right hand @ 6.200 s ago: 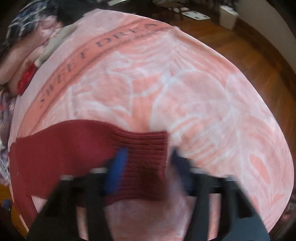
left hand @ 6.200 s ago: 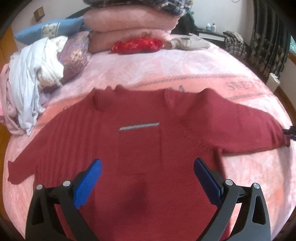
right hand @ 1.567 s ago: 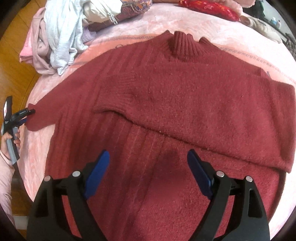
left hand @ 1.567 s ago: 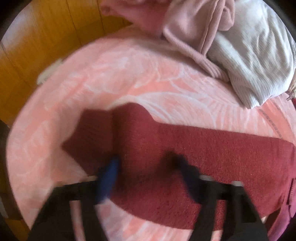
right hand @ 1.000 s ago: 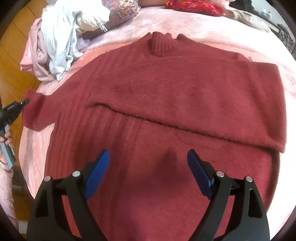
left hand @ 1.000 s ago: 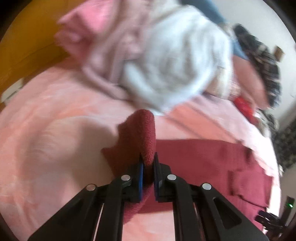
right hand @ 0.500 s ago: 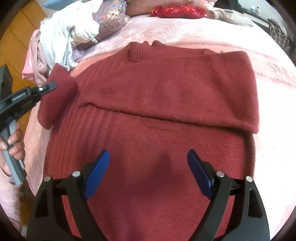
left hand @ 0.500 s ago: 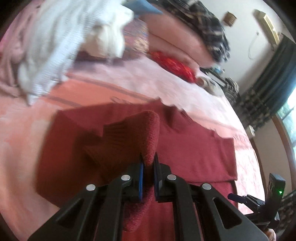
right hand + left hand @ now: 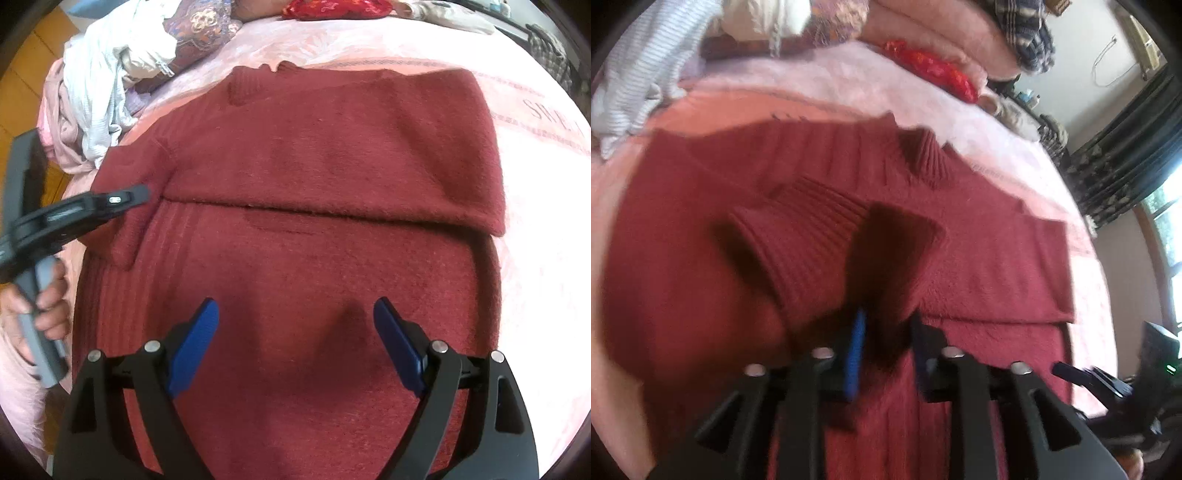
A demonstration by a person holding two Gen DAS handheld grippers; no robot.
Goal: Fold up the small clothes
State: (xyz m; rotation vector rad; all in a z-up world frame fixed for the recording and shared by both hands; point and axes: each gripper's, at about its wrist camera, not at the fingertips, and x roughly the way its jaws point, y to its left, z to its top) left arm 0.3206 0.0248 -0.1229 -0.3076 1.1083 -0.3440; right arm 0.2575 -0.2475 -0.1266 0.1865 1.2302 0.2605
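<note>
A dark red knit sweater (image 9: 314, 166) lies flat on the pink bed, its right sleeve folded across the chest. My left gripper (image 9: 886, 343) hangs over the sweater's left side with its jaws parted a little. The left sleeve cuff (image 9: 820, 236) lies between and just beyond them, bunched on the body; whether the pads still touch it is blurred. The left gripper also shows in the right wrist view (image 9: 125, 197). My right gripper (image 9: 295, 339) is open and empty above the sweater's lower body.
A heap of white and pink clothes (image 9: 99, 85) lies at the sweater's left. Pink pillows (image 9: 934, 33) and a red cloth (image 9: 931, 70) are at the bed's head. The pink blanket (image 9: 546, 184) runs to the right. Dark curtains (image 9: 1126, 147) hang far right.
My left gripper carried the left sleeve cuff in over the sweater's body, then its jaws parted and the cuff dropped onto the chest. My right gripper stayed open and hovering.
</note>
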